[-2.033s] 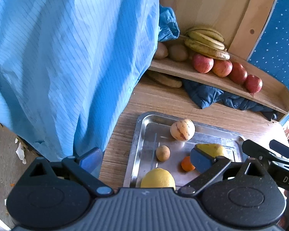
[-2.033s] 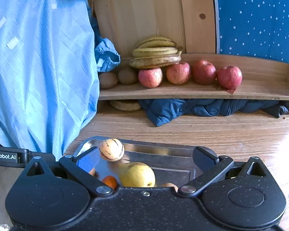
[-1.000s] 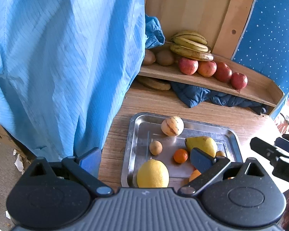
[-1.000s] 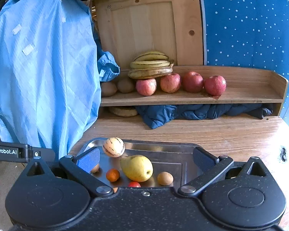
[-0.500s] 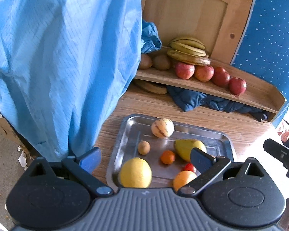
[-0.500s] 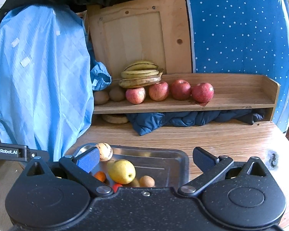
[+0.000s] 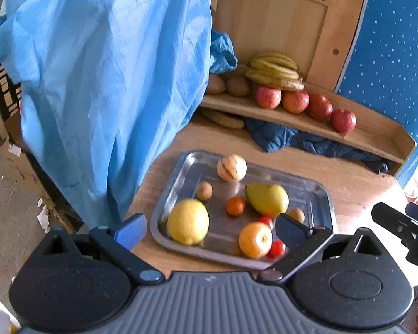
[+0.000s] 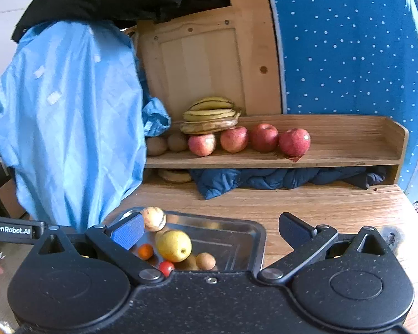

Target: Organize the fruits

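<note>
While a blue coat (image 7: 103, 83) hangs left, the wooden table (image 8: 306, 203) carries a steel tray (image 7: 324, 194) of fruit: lemon (image 7: 188, 221), pear (image 7: 267, 199), orange (image 7: 235, 206). Above its near edge, left gripper (image 7: 210, 226) and right gripper (image 8: 210, 229) gape wide, empty.

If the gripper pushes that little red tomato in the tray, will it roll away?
Probably yes. The little red tomato looks round and smooth, and it sits on the shiny metal tray, so a nudge would likely send it rolling. The raised rim should stop it. It looks soft, so squeezing hard might squash it.
</note>
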Demonstrator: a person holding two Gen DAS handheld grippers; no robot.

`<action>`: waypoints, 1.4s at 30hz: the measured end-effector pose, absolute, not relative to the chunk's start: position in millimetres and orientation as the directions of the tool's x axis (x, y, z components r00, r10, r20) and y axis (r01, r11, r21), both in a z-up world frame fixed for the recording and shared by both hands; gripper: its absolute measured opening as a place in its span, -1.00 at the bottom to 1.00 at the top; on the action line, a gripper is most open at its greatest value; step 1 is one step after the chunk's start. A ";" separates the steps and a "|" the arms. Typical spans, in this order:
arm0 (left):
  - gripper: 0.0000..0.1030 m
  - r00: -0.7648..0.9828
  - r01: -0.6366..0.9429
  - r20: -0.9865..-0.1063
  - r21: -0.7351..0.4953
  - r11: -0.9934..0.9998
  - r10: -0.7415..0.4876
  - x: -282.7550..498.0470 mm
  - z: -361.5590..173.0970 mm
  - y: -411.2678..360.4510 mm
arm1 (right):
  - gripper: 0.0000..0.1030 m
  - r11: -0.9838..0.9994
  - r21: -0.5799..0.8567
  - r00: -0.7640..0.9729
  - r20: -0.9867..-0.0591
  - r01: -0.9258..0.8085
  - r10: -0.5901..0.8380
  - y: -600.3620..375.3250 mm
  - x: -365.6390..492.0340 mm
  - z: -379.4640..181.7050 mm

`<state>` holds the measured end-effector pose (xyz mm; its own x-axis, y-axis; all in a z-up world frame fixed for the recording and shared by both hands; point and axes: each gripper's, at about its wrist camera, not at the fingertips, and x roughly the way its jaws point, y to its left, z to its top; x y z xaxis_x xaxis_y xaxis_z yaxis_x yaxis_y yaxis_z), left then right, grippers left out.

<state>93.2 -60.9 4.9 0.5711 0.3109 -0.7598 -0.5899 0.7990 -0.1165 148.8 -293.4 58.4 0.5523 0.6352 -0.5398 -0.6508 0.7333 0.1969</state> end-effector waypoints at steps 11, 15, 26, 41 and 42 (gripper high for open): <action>0.96 0.563 -0.599 -0.762 -0.110 0.793 0.320 76.2 9.6 -68.3 | 0.99 0.723 0.232 0.514 -0.566 -0.651 0.644 -308.1 135.0 51.8; 0.96 0.579 -0.589 -0.753 -0.119 0.800 0.314 74.2 14.5 -64.1 | 0.99 0.729 0.229 0.526 -0.558 -0.646 0.642 -309.0 133.6 54.4; 0.99 0.614 -0.551 -0.738 -0.146 0.821 0.281 49.2 22.2 -26.5 | 0.99 0.762 0.191 0.569 -0.559 -0.619 0.603 -284.6 116.3 69.4; 0.99 0.635 -0.474 -0.732 -0.117 0.873 0.247 -3.6 17.8 15.3 | 0.99 0.812 0.203 0.629 -0.540 -0.547 0.559 -245.2 35.8 67.0; 0.99 0.639 -0.469 -0.729 -0.117 0.876 0.244 -5.8 18.5 16.1 | 0.99 0.815 0.205 0.629 -0.544 -0.542 0.555 -243.7 30.6 66.3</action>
